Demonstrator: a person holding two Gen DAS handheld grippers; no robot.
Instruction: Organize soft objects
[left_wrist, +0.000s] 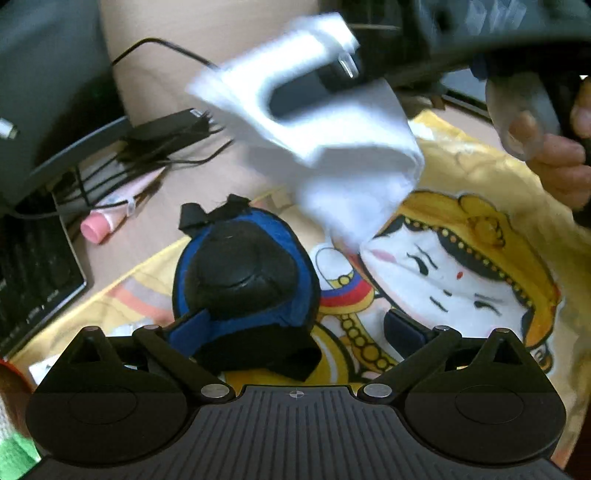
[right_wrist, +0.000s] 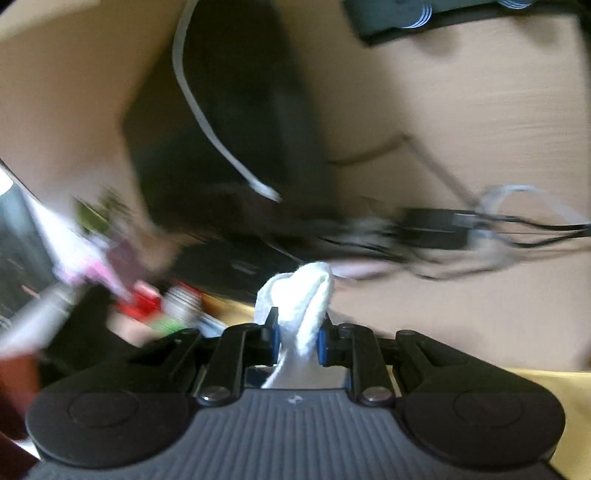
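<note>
My left gripper (left_wrist: 295, 328) stands open, jaws wide apart, low over a yellow cloth (left_wrist: 480, 206) printed with a cartoon face. A black and blue padded soft object (left_wrist: 243, 273) lies on that cloth between the fingers, close against the left one. Above it hangs a white cloth (left_wrist: 343, 147), blurred by motion, held by my right gripper (left_wrist: 340, 70) with a person's hand (left_wrist: 554, 162) behind it. In the right wrist view my right gripper (right_wrist: 297, 339) is shut on the white cloth (right_wrist: 303, 306), which bunches up between the blue pads.
A pink tube (left_wrist: 107, 218), a laptop keyboard (left_wrist: 33, 277), and a black power adapter (left_wrist: 166, 125) with tangled cables lie to the left on the tan desk. The right wrist view is blurred: a dark object (right_wrist: 229, 129), a white cable (right_wrist: 207, 122), an adapter (right_wrist: 432, 225).
</note>
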